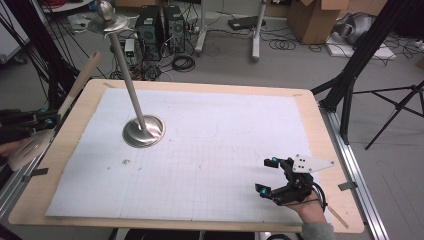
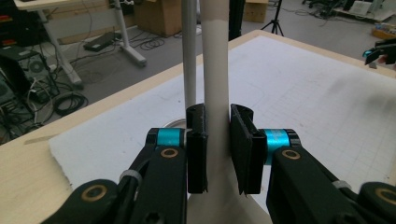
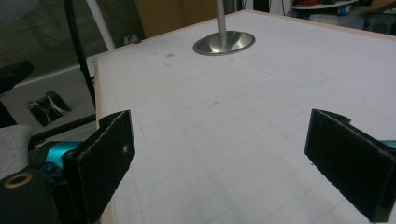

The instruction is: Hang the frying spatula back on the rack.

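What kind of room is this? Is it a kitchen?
No, it looks like a lab or workshop. Computer towers and tangled cables sit on the floor, with camera tripod legs beside the gridded work table.

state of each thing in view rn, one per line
left tongs: shut on the pale handle, held at the table's left edge
pale handle: clamped between the pads, rising upward
right tongs: open, nothing between them, over the white mat
metal stand: upright on its round base, on the white mat
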